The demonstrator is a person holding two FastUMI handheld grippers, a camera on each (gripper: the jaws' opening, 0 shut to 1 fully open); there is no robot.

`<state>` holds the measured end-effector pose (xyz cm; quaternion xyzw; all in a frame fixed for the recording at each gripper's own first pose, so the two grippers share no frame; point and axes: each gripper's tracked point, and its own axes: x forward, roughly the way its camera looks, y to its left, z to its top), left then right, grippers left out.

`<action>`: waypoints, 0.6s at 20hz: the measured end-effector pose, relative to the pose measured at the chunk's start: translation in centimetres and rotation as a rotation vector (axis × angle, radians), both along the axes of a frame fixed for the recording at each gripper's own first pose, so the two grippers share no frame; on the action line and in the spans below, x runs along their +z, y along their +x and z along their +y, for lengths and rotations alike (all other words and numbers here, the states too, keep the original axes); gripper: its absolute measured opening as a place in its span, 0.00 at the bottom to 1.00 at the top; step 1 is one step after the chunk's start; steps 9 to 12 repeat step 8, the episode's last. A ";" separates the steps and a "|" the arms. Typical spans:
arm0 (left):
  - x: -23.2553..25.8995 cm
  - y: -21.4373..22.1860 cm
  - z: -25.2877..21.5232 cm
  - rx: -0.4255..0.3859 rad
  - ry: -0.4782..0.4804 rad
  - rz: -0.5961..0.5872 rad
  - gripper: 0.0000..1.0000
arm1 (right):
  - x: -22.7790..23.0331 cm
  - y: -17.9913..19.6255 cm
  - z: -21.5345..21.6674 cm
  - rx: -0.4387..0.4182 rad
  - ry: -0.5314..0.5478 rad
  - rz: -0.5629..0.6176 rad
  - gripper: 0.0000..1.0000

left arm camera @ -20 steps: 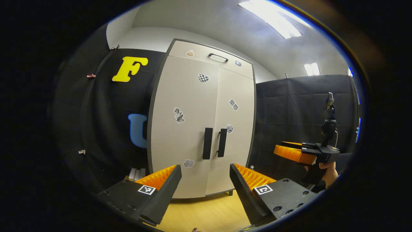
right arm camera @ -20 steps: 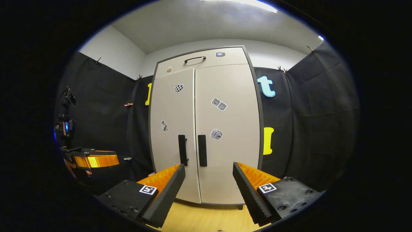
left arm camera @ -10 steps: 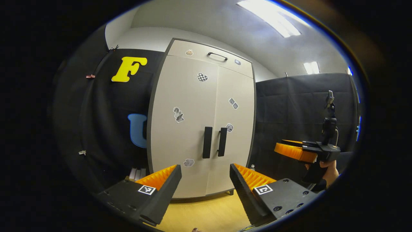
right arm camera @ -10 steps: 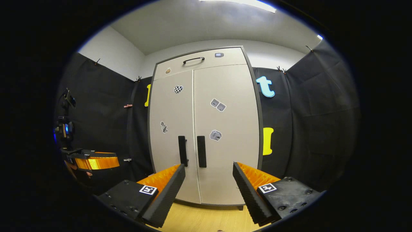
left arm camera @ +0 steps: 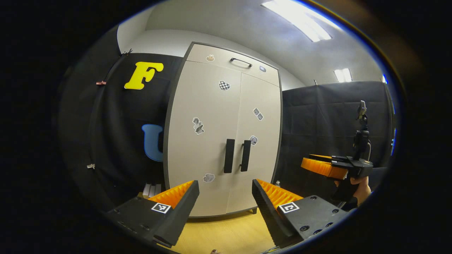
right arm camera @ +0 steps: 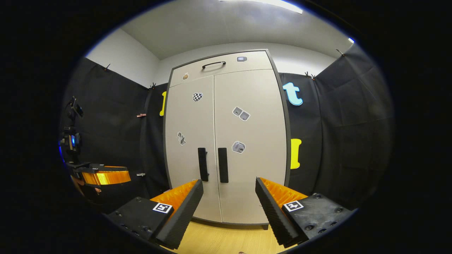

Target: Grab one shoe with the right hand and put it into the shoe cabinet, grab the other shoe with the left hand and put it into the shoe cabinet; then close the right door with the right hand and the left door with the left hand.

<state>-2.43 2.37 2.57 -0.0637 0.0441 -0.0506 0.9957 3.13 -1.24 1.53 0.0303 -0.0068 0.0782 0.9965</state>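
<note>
The shoe cabinet (left arm camera: 212, 123) stands ahead, tall and beige with a dark frame, and both doors are shut. Two black vertical handles (left arm camera: 229, 156) (left arm camera: 245, 155) sit side by side at the middle seam. My left gripper (left arm camera: 224, 182) is open and holds nothing, some way back from the doors. My right gripper (right arm camera: 229, 180) is open too and faces the same cabinet (right arm camera: 247, 141) and its handles (right arm camera: 202, 164) (right arm camera: 222, 165). In the left gripper view the right gripper (left arm camera: 323, 167) is off to the right, held by a hand (left arm camera: 360, 188). In the right gripper view the left gripper (right arm camera: 102, 176) is at the far left.
A drawer front with a black handle (left arm camera: 241, 62) tops the cabinet. Light wooden floor (left arm camera: 226, 233) runs up to its feet. Some white flat items (left arm camera: 150, 189) lean by its lower left corner. Black cloth walls close in on both sides.
Both views have drifted only slightly. The doors stay shut and both grippers stay open.
</note>
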 end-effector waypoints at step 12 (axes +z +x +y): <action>-0.1 0.1 0.0 0.002 0.006 0.003 0.95 | -0.1 0.3 0.2 0.005 0.001 0.004 0.98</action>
